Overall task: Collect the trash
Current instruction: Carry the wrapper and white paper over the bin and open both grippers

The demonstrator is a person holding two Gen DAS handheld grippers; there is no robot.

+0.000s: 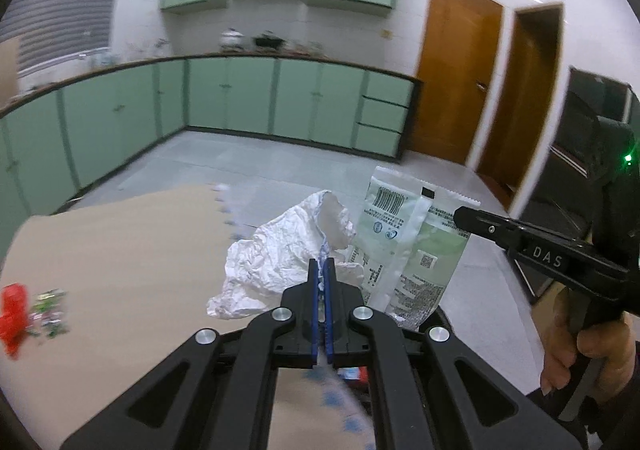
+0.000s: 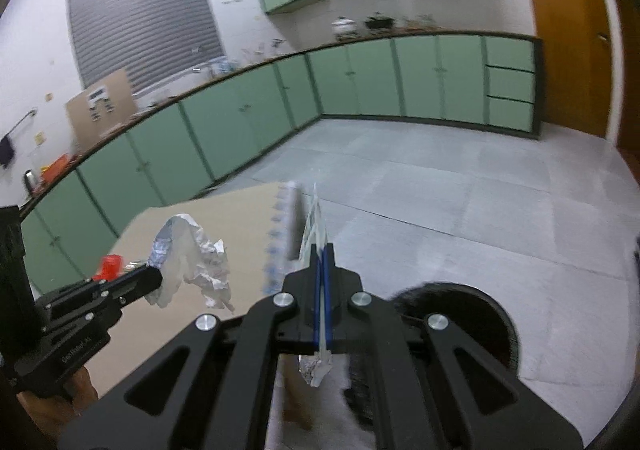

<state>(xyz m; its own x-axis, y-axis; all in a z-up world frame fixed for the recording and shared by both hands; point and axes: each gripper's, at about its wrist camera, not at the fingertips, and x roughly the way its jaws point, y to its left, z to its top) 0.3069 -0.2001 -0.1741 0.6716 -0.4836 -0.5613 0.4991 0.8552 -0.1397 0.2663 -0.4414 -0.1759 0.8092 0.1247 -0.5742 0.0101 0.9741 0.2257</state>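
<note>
My left gripper [image 1: 321,265] is shut on a crumpled white and silver wrapper [image 1: 276,250] and holds it in the air above the tan table [image 1: 120,250]. The wrapper also shows in the right wrist view [image 2: 188,262], hanging from the left gripper [image 2: 154,276]. My right gripper [image 2: 322,250] is shut on a flat pale green packet [image 2: 316,221], seen edge-on. The same packet [image 1: 404,246] shows its printed back in the left wrist view, held upright by the right gripper [image 1: 460,215]. A red piece of trash [image 1: 14,310] and small green scraps [image 1: 50,314] lie on the table at the left.
A dark round bin [image 2: 452,314] sits low beside the table on the right. Green cabinets [image 1: 240,93] line the far walls, with grey floor [image 2: 440,201] between. A wooden door [image 1: 452,69] stands at the right.
</note>
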